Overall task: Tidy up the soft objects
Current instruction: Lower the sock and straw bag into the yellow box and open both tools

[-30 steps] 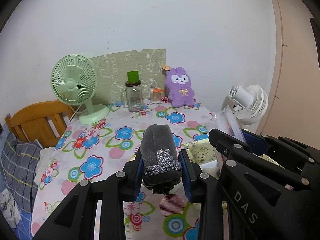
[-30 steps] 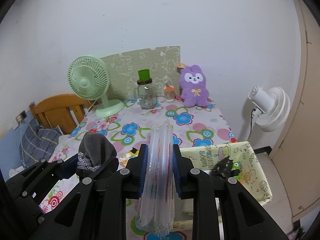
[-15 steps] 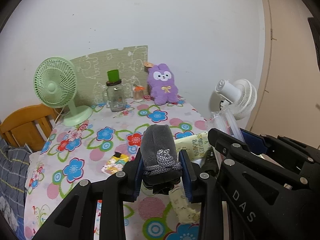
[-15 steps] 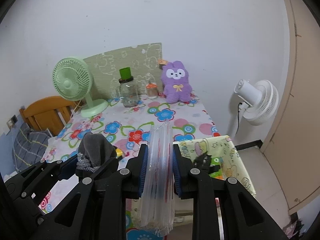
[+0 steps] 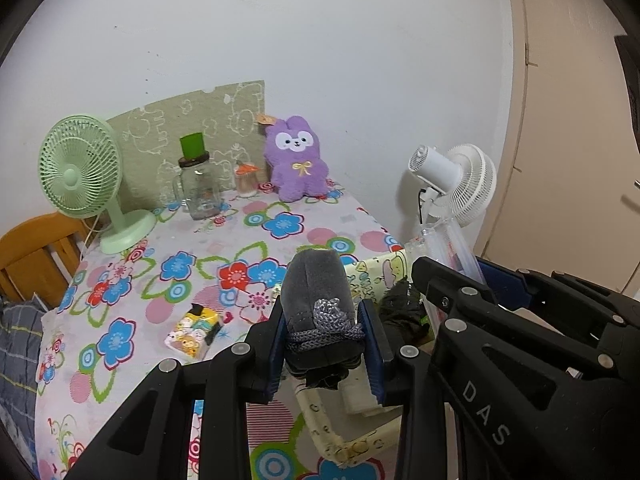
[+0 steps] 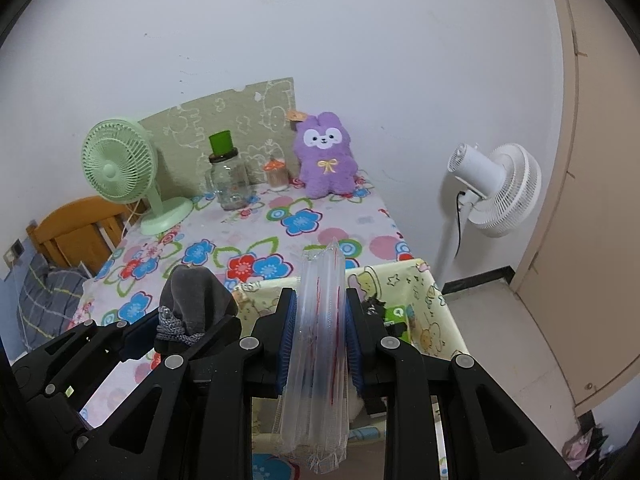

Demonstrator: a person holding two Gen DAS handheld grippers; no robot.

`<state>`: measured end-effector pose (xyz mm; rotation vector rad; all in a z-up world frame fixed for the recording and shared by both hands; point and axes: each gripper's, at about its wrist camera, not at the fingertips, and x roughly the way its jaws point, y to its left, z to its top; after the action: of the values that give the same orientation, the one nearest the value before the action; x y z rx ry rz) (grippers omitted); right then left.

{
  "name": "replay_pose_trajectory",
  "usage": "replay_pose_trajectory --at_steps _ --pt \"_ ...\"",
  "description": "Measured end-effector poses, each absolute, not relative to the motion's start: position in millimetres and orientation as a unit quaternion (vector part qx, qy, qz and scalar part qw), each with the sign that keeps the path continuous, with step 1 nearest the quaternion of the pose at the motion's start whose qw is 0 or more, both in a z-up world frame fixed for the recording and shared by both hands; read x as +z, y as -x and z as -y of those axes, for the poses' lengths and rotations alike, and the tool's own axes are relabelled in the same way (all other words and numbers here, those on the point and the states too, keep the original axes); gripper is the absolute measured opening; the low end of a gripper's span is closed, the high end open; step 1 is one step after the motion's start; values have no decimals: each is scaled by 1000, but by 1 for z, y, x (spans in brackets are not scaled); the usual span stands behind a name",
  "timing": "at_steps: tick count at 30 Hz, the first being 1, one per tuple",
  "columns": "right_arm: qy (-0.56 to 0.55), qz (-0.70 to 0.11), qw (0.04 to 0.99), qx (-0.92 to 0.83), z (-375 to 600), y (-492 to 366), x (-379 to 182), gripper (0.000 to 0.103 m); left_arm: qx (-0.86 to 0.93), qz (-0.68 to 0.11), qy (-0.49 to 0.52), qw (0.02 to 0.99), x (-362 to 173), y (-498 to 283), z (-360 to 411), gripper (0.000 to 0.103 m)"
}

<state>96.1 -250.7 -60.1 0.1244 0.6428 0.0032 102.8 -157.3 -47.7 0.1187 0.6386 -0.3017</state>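
Grey fabric, a bundled soft piece (image 5: 316,300), is clamped between the pads of the left gripper (image 5: 324,344) above the floral table (image 5: 180,264). Clear plastic packaging (image 6: 320,320) is gripped by the right gripper (image 6: 320,340) over the yellow bin (image 6: 420,300).

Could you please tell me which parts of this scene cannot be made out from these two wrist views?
- Inside of the yellow cartoon-print fabric bin: both views, largely blocked by the grippers; the dark items in it are unidentifiable.
- Lower end of the grey drawstring pouch: left wrist view, hidden between the left gripper fingers.
- Contents of the clear plastic packet in the right gripper: right wrist view, blurred.
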Motion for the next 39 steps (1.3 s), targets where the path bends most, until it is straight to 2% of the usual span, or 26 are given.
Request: replay_pose_trajectory --at_steps 5,11,15,20,23,29,32,33,34,39 --pt "-70 -326 943 -7 261 -101 -69 27 -156 -324 -63 931 -56 -109 168 34" --pt "-81 -343 936 -15 270 -107 -82 27 -165 -342 -71 922 -67 -118 176 39" --pt "-90 -351 932 -9 274 -110 -90 27 -163 -351 -74 919 -74 -123 178 60" --pt "-92 -358 929 -9 274 -114 -97 32 -157 -362 -83 915 -79 -126 181 69" --pt "-101 -362 927 -4 275 -116 -101 44 -166 -367 -87 911 -81 -126 182 76" --pt "-96 -366 926 -11 274 -117 -103 53 -152 -372 -92 911 -82 -127 179 79" --pt "-95 -363 927 -12 275 -115 -102 67 -152 -372 -89 912 -82 -127 176 86" --pt "-97 -361 928 -5 275 -114 -102 78 -157 -370 -86 911 -81 -126 176 91" --pt "-98 -360 928 0 275 -113 -101 87 -161 -366 -85 913 -80 -124 175 93" --pt "-84 -342 936 0 271 -106 -93 93 -166 -358 -86 915 -75 -118 174 97"
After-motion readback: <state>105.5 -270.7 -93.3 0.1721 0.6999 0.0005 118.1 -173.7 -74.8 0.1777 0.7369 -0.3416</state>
